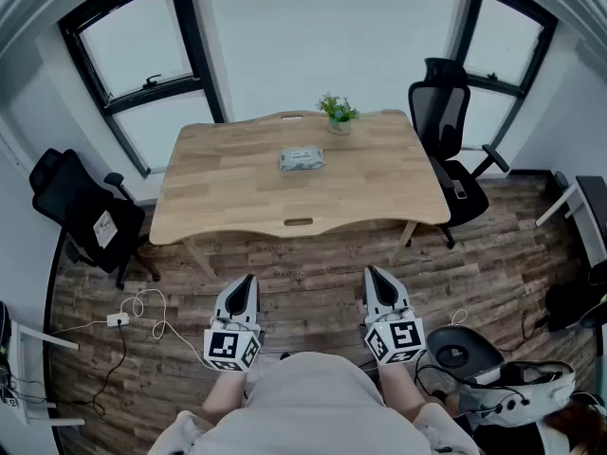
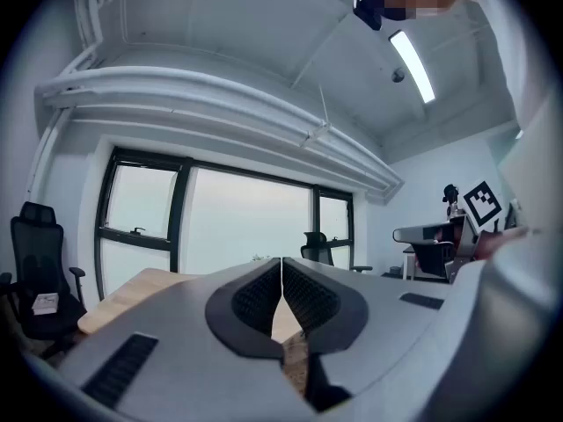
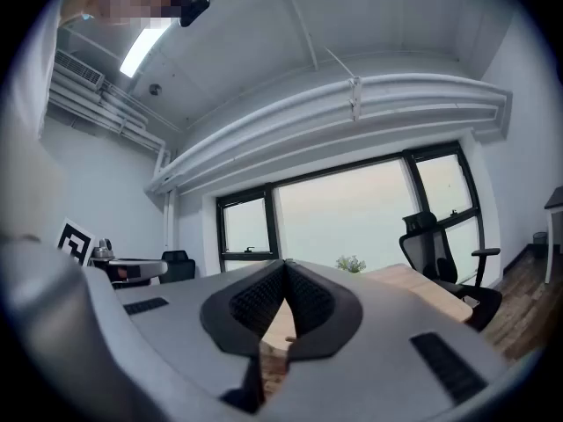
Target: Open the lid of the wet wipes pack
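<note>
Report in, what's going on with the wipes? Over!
Left tongs shut, empty, short of table. Right tongs same. Wet wipes pack untouched mid-table. Potted plant behind it, not blocking.

Setting: office room. Wooden desk (image 1: 379, 188) at centre. Black swivel chairs at 2 o'clock (image 1: 444, 121) and 9 o'clock (image 1: 81, 207). Dark-framed windows (image 1: 142, 55) at 11 and 1 o'clock. Plank floor (image 1: 313, 282), ceiling strip light (image 2: 412, 64), loose cables (image 1: 142, 316) at 8 o'clock.
</note>
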`<state>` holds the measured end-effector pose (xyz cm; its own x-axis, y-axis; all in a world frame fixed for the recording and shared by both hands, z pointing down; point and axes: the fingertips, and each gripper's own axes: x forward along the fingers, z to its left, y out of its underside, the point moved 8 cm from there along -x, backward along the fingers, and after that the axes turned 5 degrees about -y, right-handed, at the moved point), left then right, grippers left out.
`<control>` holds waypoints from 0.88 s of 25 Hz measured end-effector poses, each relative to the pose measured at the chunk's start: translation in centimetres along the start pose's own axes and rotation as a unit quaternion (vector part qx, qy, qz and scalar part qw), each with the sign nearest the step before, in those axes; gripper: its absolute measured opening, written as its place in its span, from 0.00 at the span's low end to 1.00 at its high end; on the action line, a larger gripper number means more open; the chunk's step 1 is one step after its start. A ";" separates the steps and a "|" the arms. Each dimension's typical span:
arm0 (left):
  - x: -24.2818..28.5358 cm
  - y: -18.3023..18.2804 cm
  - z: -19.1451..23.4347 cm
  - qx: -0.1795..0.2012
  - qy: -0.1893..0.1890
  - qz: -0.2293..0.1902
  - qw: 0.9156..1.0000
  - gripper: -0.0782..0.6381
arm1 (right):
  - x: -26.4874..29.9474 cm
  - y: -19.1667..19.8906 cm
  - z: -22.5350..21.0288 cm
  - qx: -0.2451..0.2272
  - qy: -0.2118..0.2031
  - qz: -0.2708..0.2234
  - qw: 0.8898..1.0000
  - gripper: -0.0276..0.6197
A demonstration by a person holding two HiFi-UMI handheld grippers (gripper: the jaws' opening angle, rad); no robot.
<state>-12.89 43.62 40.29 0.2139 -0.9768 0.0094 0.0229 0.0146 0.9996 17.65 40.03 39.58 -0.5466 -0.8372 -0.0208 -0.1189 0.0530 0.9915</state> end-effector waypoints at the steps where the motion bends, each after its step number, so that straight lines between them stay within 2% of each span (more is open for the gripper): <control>1: -0.1 0.1 0.0 0.001 0.001 0.000 1.000 0.14 | 0.0 0.1 0.1 0.000 -0.001 0.001 1.000 0.05; 12: 0.6 0.2 0.6 0.005 0.010 0.003 1.000 0.14 | 1.1 0.3 0.6 -0.004 -0.003 0.010 1.000 0.05; 22: 0.9 0.1 1.1 0.018 0.016 -0.003 1.000 0.14 | 1.5 0.6 1.0 -0.003 0.010 0.012 1.000 0.05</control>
<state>-13.82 42.54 40.39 0.2456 -0.9694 0.0036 -0.0112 0.0008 0.9999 15.98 39.35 40.05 -0.5318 -0.8468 0.0053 -0.1007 0.0694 0.9925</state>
